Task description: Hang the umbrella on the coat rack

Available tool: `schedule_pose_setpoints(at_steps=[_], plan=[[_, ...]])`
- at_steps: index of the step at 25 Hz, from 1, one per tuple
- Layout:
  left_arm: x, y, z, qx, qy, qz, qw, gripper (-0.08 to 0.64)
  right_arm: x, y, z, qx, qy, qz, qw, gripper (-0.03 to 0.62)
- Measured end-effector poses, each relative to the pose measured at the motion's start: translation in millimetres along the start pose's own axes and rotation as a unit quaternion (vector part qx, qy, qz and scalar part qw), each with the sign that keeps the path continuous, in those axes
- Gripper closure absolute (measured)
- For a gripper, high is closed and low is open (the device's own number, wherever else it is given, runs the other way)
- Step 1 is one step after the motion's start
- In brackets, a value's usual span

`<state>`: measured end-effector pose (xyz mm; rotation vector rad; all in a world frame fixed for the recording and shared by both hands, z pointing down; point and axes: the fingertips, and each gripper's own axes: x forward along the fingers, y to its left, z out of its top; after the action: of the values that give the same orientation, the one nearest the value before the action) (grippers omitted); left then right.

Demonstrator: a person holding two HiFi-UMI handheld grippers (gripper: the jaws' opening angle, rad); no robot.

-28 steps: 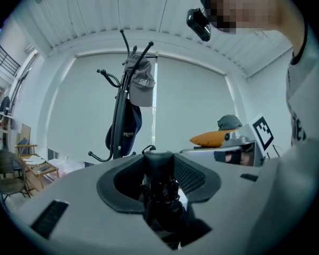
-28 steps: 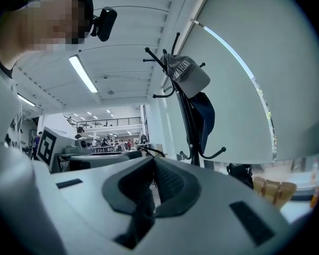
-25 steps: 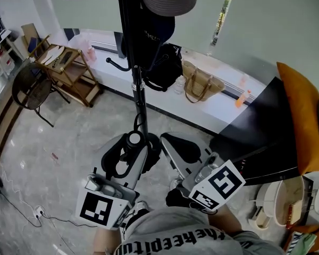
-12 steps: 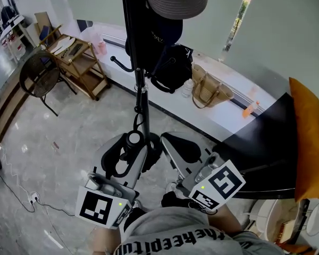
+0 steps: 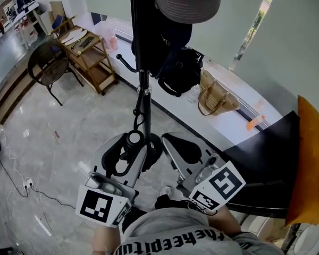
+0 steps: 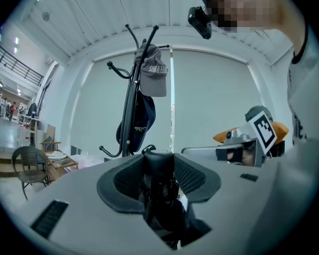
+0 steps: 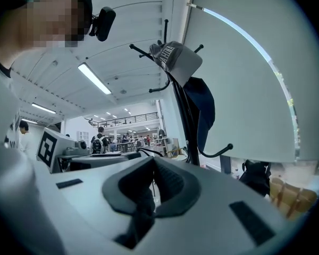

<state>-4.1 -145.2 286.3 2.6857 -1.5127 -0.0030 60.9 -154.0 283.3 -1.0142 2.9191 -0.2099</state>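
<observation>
**The umbrella could bump the rack or slip out**

Head view: The left gripper (image 5: 133,149) is squeezed tight on the umbrella (image 5: 134,138). The umbrella is black and folded up small, with a round top end and a thin loop strap (image 5: 140,122) sticking up from it. It sits low in front of the person, near the bottom part of the coat rack (image 5: 143,84). The right gripper (image 5: 171,141) is just beside it, with its jaws pressed together and nothing in them. The rack is crowded, with a grey cap (image 5: 186,1) on top and a black bag (image 5: 178,73) lower down. I think the umbrella could knock one of these off on its way up. One bare hook (image 5: 122,65) sticks out on the left of the pole and looks like the safest spot. The loop is small, so it could miss the hook tip and the umbrella would drop.

Left gripper view: The two pads hug the umbrella's black end from both sides. Only this one gripper holds it. If the hand tips a lot, I think the smooth handle could slide out.

Right gripper view: The jaws are shut tight on nothing. The rack stands ahead with the cap on top, and a free hook curves out lower down. This empty gripper could bump the pole and shake the rack.
</observation>
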Motion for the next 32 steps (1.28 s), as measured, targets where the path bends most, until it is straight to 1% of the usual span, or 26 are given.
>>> schedule_pose_setpoints(at_steps=[4,14,21,32], plan=[[4,1,-1,-0.004,-0.005,0.019,0.9998,0.376,1,-5,-2,0.001,0.005,0.018,1.0,0.58],[14,8,-12,-0.016,0.001,0.069,0.9975,0.376,6,-16,-6,0.001,0.02,0.062,0.998,0.58],[21,13,-19,-0.017,0.008,0.091,0.9957,0.376,14,-22,-12,0.002,0.031,0.084,0.996,0.58],[24,20,-35,-0.029,0.018,0.113,0.993,0.376,19,-28,-22,0.008,0.041,0.099,0.994,0.58]])
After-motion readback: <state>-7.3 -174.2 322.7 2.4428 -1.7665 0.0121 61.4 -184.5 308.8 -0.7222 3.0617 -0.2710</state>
